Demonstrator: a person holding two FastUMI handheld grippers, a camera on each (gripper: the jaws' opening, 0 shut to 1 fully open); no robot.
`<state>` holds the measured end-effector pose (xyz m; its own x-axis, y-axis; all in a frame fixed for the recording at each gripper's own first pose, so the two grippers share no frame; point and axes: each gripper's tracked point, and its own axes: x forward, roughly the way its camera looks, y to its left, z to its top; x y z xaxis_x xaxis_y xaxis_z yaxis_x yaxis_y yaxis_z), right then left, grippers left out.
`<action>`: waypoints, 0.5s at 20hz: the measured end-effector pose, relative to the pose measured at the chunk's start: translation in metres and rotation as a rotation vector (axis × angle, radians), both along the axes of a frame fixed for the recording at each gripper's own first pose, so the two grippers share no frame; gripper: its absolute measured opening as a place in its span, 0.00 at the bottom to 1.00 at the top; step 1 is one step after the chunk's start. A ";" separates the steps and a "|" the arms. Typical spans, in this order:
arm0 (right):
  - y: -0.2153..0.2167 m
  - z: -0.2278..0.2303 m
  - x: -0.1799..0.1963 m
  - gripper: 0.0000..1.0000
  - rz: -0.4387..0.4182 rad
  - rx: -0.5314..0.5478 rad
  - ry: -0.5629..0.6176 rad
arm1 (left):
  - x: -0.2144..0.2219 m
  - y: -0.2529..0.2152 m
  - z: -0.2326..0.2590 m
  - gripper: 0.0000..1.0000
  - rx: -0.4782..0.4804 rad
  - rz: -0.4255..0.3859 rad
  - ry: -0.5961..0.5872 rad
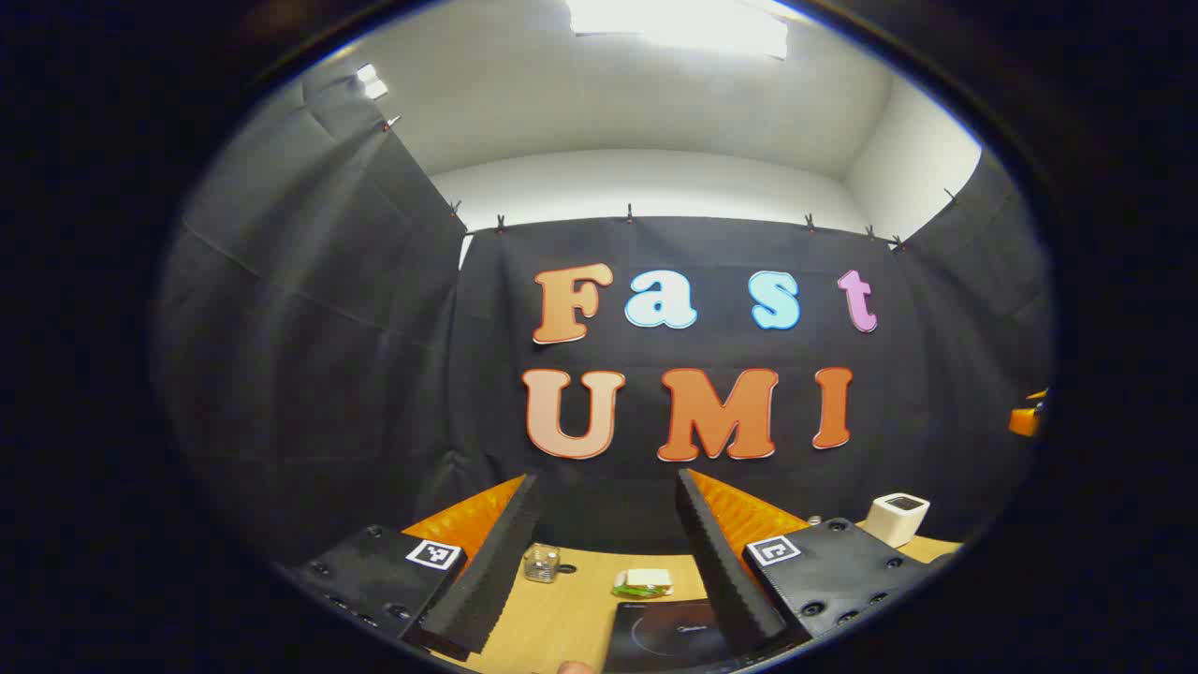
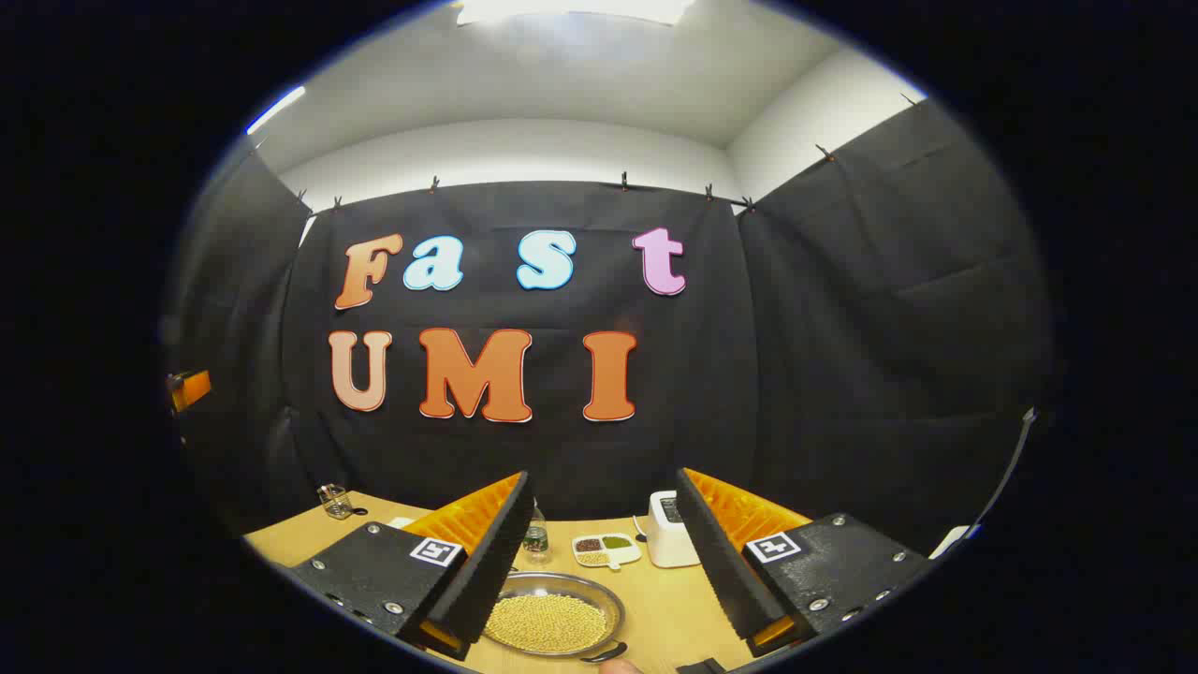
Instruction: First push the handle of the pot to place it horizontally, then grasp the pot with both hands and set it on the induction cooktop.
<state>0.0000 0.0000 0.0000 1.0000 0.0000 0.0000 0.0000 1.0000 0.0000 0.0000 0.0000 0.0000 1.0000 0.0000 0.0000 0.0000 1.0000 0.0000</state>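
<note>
Nothing is done yet. Both your left claw (image 1: 604,552) and right claw (image 2: 599,552) are wide open, holding nothing. The pot (image 2: 552,618) of beans sits on the tabletop (image 2: 664,599), not on the cooktop (image 1: 669,635).

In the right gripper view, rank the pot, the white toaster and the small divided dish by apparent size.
1. Pot, clearly largest, though it sits nearest the camera.
2. White toaster.
3. Divided dish, close to the toaster in apparent size, so this order is unsure.

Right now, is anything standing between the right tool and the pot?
Nothing visible does. The pot lies just ahead of the open right tool, with bare table between them; the toaster and small dish stand behind it.
</note>
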 end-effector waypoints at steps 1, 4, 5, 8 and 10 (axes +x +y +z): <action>-0.003 -0.001 0.001 0.95 0.003 0.016 0.002 | 0.000 0.001 0.000 0.99 -0.005 -0.006 -0.002; -0.016 -0.002 0.005 0.95 -0.016 0.060 0.015 | -0.001 0.000 0.009 0.92 0.015 -0.010 -0.013; -0.020 -0.003 0.005 0.95 -0.026 0.068 0.020 | -0.001 0.002 0.013 0.95 0.013 0.001 -0.020; -0.021 0.001 0.003 0.94 -0.023 0.068 0.019 | -0.003 0.007 0.014 0.99 0.010 0.017 -0.014; -0.023 0.001 0.005 0.94 -0.026 0.058 0.018 | -0.001 0.013 0.017 0.99 0.019 0.025 -0.016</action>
